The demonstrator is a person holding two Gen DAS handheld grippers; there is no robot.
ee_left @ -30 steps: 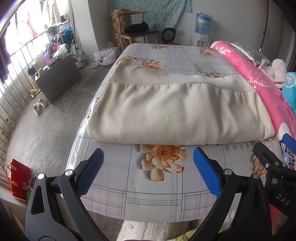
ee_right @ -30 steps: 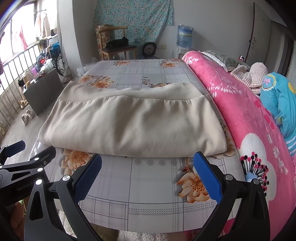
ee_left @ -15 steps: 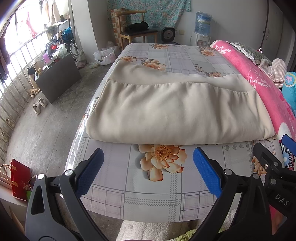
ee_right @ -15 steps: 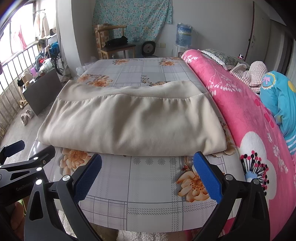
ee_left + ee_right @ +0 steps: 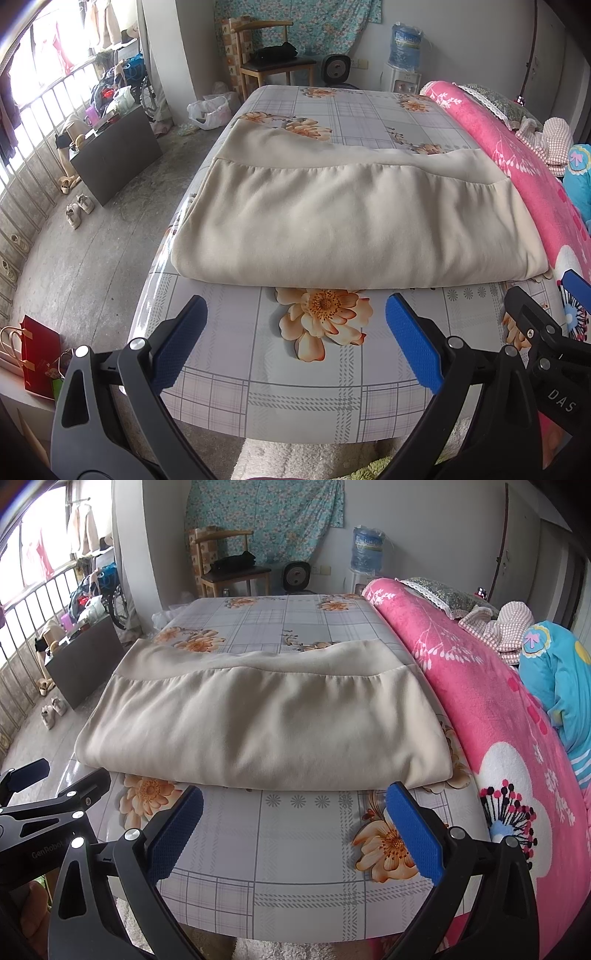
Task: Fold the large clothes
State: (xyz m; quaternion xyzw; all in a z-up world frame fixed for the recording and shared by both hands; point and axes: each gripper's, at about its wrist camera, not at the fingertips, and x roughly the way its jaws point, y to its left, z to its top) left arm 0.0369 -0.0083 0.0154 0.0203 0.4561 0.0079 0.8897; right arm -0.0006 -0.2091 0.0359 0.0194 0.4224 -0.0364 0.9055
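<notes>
Beige garment [image 5: 351,225] folded on floral tablecloth [image 5: 295,376]; pink blanket [image 5: 491,709] beside.

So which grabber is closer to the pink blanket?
Right. The right gripper hovers open beside the pink blanket; the left gripper, also open, sits farther over, by the floor-side edge of the beige garment.

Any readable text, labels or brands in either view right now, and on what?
"DAS": on the right tongs' black frame, cut off at the view's edge.
"GenRobot": on the left tongs' black arm, ending unclear.
Water bottle label: too blurred to read.
Nothing readable on the beige garment.
</notes>
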